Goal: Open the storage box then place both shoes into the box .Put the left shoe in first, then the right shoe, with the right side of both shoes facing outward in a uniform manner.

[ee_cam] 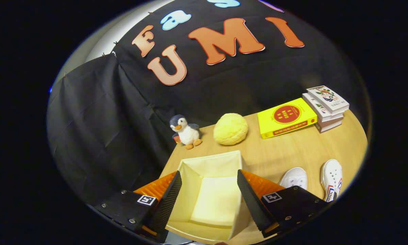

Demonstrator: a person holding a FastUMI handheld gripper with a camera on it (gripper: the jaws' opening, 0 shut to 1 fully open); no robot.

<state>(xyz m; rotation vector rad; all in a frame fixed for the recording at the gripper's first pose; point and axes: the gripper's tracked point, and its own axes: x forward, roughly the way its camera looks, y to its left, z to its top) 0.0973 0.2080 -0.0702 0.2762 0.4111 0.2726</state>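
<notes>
**A:** Where is the gripper, and what are its jaws doing?

**B:** The gripper hangs above the storage box, its fingers spread wide apart and holding nothing. The box's pale inner floor shows in the gap between them.

**A:** Is the box open?

**B:** Yes. It is a cream fabric box with its top open and its walls upright. It sits at the near left corner of the wooden table. The table's left edge runs just beside the box.

**A:** And the shoes?

**B:** Two white shoes lie to the right of the box, past the right finger. The nearer shoe is partly hidden behind the gripper body. The farther shoe lies close to the table's right edge.

**A:** What else is on the table?

**B:** Beyond the box stand a plush penguin and a yellow round plush. Farther right are a yellow book and a stack of books. Bare wood lies between the box and these things.
</notes>
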